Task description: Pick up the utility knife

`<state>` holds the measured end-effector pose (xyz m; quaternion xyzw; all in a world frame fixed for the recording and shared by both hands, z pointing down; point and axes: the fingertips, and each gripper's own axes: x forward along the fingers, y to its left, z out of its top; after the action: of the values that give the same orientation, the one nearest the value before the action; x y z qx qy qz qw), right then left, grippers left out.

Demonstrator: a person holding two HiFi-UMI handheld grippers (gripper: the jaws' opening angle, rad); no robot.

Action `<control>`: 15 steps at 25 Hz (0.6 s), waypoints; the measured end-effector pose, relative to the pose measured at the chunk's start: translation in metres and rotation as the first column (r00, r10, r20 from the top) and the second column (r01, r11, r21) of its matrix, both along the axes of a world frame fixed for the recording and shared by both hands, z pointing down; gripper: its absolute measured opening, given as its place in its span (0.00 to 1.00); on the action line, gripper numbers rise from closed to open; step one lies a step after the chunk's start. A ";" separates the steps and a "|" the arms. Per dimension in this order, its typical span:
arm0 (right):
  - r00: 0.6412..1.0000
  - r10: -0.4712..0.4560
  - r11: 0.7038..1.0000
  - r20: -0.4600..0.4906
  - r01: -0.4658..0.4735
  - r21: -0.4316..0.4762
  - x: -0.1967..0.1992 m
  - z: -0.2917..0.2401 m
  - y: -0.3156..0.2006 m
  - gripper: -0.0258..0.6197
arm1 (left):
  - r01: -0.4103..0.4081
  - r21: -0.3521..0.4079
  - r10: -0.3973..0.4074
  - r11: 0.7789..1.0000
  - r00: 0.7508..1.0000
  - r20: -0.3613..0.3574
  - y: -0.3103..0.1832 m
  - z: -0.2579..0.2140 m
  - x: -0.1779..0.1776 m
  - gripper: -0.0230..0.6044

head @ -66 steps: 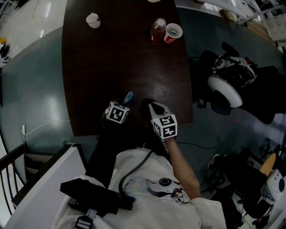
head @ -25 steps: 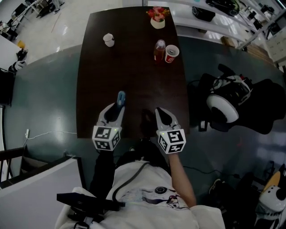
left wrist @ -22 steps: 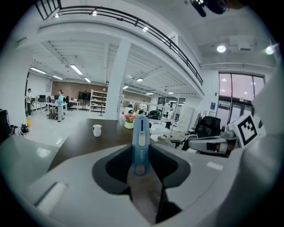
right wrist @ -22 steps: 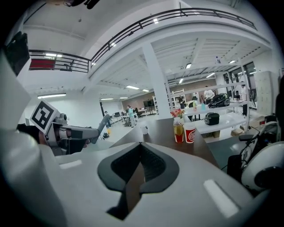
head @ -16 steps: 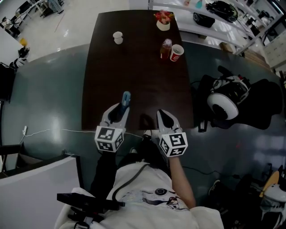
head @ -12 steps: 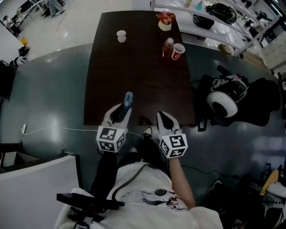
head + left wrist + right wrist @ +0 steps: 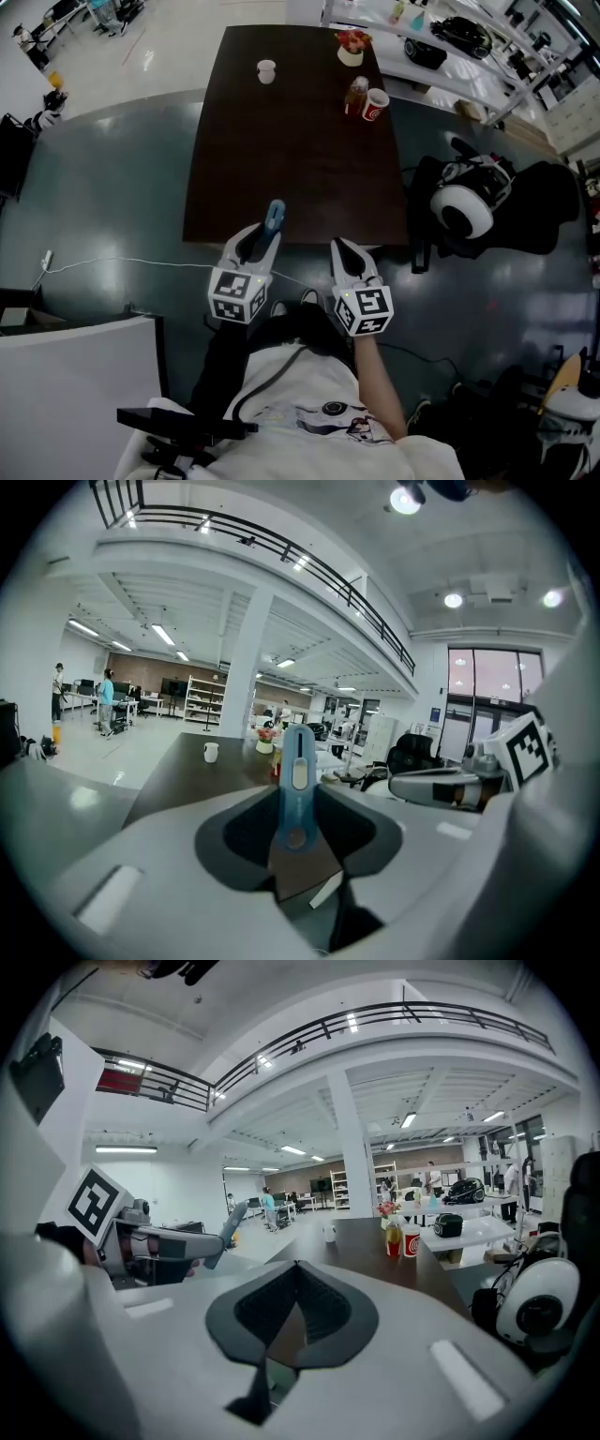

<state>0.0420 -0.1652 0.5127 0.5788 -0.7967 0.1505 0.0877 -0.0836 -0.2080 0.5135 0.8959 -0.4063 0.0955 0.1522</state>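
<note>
Floor cable: a thin white cable (image 7: pixel 112 265) runs across the grey floor at the left, on the near side of the counter.
Left gripper: the left gripper (image 7: pixel 256 246) is at the counter's near edge, its jaws pinching the utility knife; its marker cube faces the head camera.
White cup: a small white cup (image 7: pixel 266 70) stands alone at the far left of the counter, well apart from the grippers.
Utility knife: the blue utility knife (image 7: pixel 298 772) sits clamped between the left jaws and sticks out forward past their tips. In the head view its far end overlaps the near edge of the counter.
Counter: a long dark wooden counter (image 7: pixel 291 159), its middle bare.
Right gripper: the right gripper (image 7: pixel 343 255) is beside the left one, just short of the near edge. Its jaws are pressed together with nothing between them.
Flower pot: a small pot with red flowers (image 7: pixel 352 47) stands at the far end.
Bottle: a bottle of amber drink (image 7: pixel 356 96) stands touching or just beside the red cup.
Red cup: a red paper cup (image 7: pixel 378 103) stands near the far right edge.
Chair: a dark chair (image 7: pixel 506 206) to the right of the counter carries a white rounded object (image 7: pixel 459 208).
</note>
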 end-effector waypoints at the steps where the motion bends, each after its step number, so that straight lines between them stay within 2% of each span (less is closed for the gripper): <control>1: 1.000 0.002 1.000 -0.004 -0.002 -0.002 0.001 0.000 0.005 0.04 | -0.002 0.000 0.002 1.000 1.000 -0.001 0.005 0.000 0.001 0.23; 7: 1.000 0.017 1.000 -0.011 -0.017 0.005 0.010 -0.008 0.025 0.04 | -0.001 0.016 0.001 1.000 1.000 -0.002 0.032 -0.011 0.007 0.23; 15: 0.999 -0.029 0.999 -0.015 0.029 0.020 0.021 -0.017 0.082 0.04 | 0.043 0.028 -0.043 0.999 0.999 -0.002 0.091 -0.017 0.019 0.24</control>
<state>0.0631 -0.0828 0.4959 0.5691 -0.8058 0.1370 0.0901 -0.0645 -0.1169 0.4962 0.8890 -0.4268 0.0860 0.1419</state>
